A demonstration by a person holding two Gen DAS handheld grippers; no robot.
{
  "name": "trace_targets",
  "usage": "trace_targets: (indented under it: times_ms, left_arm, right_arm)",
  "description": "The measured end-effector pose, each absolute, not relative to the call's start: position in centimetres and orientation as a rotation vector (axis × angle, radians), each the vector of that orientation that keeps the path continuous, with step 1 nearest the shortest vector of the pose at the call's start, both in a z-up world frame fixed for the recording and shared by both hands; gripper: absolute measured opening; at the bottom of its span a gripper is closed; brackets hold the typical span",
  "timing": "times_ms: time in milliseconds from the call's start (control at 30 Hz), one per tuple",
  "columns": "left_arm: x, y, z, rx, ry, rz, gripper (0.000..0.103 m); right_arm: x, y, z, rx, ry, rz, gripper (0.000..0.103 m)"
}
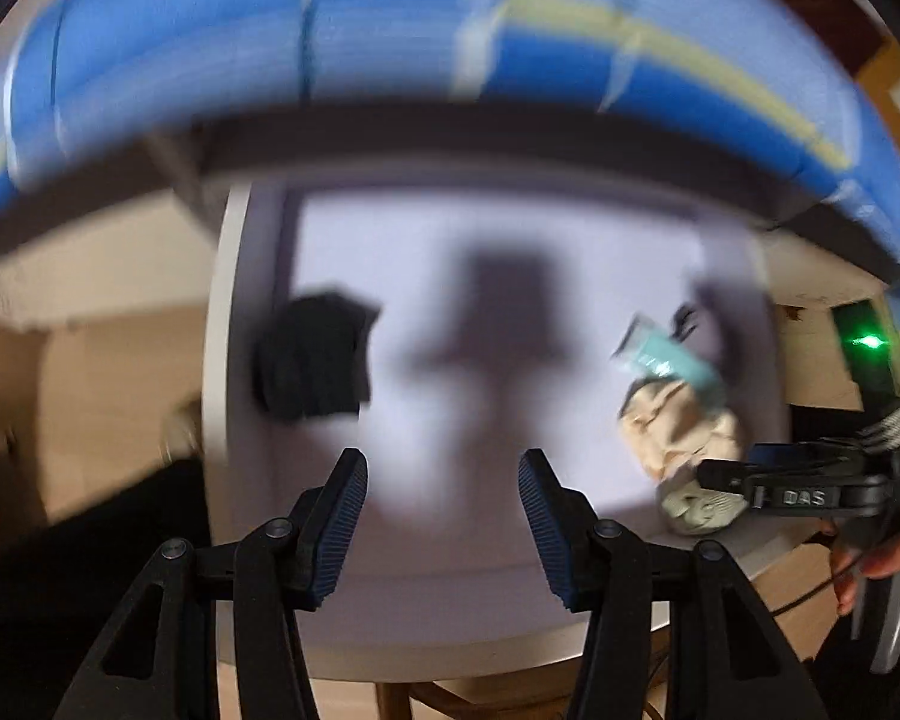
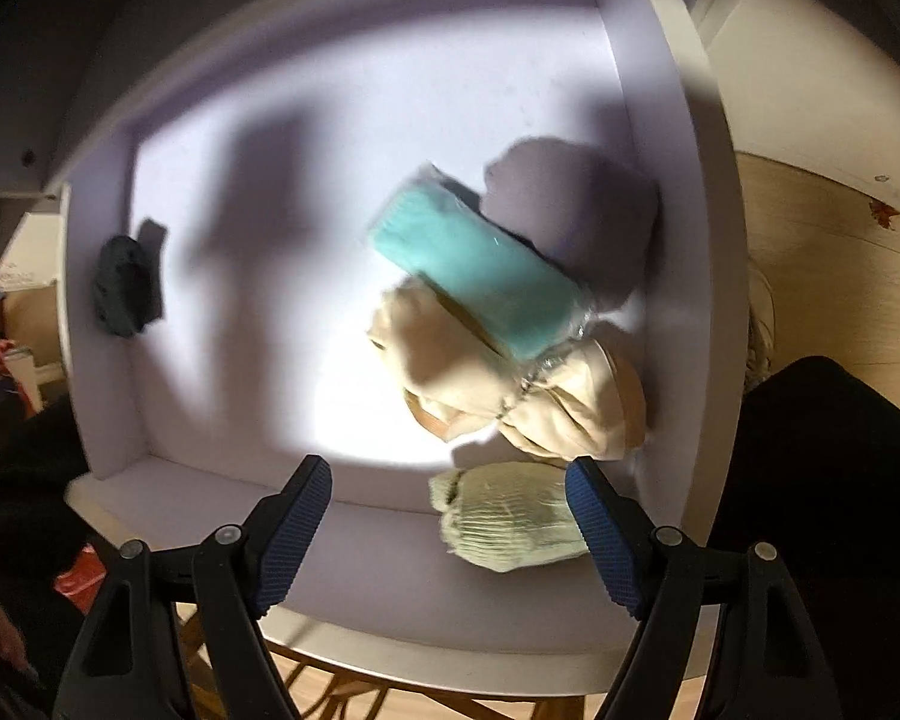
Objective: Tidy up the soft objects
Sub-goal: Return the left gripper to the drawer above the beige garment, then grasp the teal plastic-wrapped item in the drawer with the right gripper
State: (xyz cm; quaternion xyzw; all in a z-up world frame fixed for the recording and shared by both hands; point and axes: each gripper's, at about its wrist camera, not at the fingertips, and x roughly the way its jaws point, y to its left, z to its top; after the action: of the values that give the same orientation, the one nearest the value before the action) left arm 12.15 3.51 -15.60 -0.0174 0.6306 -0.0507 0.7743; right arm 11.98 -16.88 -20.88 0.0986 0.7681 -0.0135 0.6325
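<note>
A white drawer (image 2: 666,180) is open beneath both grippers. A dark folded cloth (image 2: 123,288) lies against its left wall, blurred in the left wrist view (image 1: 315,357). At the right, a teal packet in clear wrap (image 2: 480,264) rests on a crumpled beige cloth (image 2: 510,384). A pale green knitted piece (image 2: 510,516) lies on the drawer's front rim, close beside one pad of my right gripper (image 2: 448,468), which is open and not pressing on it. My left gripper (image 1: 441,459) hangs open over the bare middle of the drawer floor, holding nothing. The right gripper (image 1: 714,474) shows from the side over the green piece.
A blue bedspread with a yellow stripe (image 1: 390,30) fills the top of the left wrist view. Wooden floor (image 2: 822,240) lies right of the drawer, next to a dark trouser leg (image 2: 840,480). A person's hand (image 1: 888,564) grips the right tool. Wooden bars (image 2: 342,690) show under the drawer front.
</note>
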Motion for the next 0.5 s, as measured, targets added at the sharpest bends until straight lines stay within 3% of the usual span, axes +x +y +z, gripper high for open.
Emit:
trace_targets:
  times_ms: [233,367,500]
  left_arm:
    - [11.8,4.4,-18.3,-0.112,1.459,-0.058,0.053]
    - [11.7,4.5,-18.1,-0.123,1.449,-0.052,0.053]
    - [12.2,5.6,-18.2,-0.179,1.442,-0.018,0.053]
  right_arm:
    - [12.7,-14.7,-24.6,0.067,1.781,-0.031,0.081]
    - [12.9,-12.5,-26.4,-0.099,1.781,-0.019,0.093]
    - [12.7,-9.8,-25.7,-0.09,1.754,0.154,0.094]
